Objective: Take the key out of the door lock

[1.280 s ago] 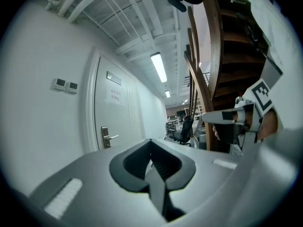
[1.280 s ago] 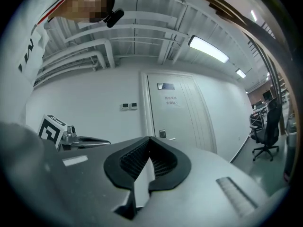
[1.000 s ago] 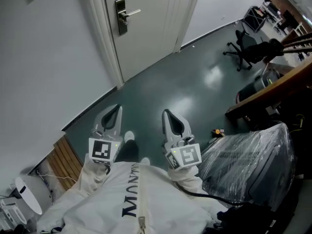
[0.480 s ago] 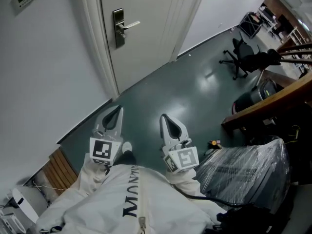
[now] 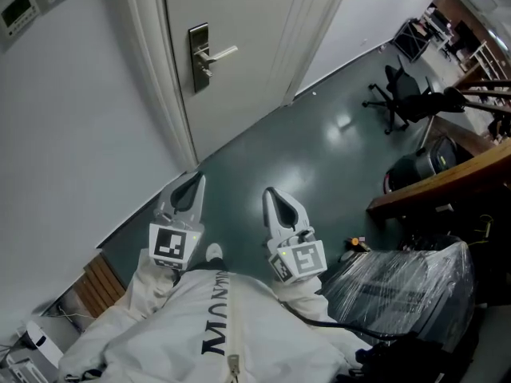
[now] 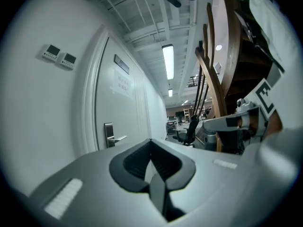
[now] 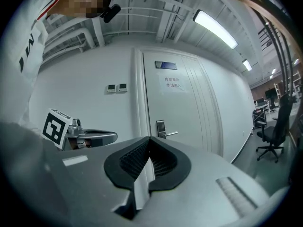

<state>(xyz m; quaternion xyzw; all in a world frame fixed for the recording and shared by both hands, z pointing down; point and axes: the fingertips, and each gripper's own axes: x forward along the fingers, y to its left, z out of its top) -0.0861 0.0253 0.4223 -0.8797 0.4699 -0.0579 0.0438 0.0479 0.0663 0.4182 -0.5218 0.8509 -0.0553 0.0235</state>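
Green floor (image 5: 263, 158), white door (image 5: 239, 14) (shut), office chair (image 5: 397, 94)

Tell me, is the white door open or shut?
Shut: the door sits flush inside its frame, with no gap along either edge.

The left hand-held gripper (image 6: 151, 142) has its two jaws pressed together, with nothing between them. Ahead of it and to the left stands a closed white door (image 6: 120, 112) bearing a metal lock plate (image 6: 109, 134) with a lever handle (image 6: 119, 138); the lock is too small to show any key. Higher up to the left, two wall panels (image 6: 59, 56) sit side by side. Far ahead to the right is an office chair (image 6: 190, 128), and nearer on the right the other hand-held gripper (image 6: 208, 124) points the same way.
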